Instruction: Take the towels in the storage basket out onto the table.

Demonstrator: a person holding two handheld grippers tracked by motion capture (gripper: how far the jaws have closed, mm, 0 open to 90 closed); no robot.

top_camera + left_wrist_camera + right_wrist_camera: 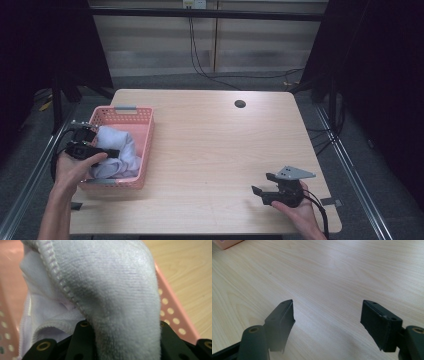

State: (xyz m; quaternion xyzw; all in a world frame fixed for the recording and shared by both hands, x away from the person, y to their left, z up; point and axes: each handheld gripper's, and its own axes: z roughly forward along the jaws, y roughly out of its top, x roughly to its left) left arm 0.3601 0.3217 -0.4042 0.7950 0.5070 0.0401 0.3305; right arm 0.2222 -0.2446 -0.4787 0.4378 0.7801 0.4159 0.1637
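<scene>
Two jaws of my left gripper (125, 340) clamp the white towel (120, 290), seen close up; the high view, lower right, shows my right gripper (264, 185) spread apart.

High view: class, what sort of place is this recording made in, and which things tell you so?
Probably a lab or test workstation, not a home. A bare wooden table stands inside a dark metal frame, loose cables trail down the back wall and along the floor, and black curtains screen both sides.

Round cable hole (240, 104) in the wooden table (210, 150), black cables (200, 65) behind.
</scene>
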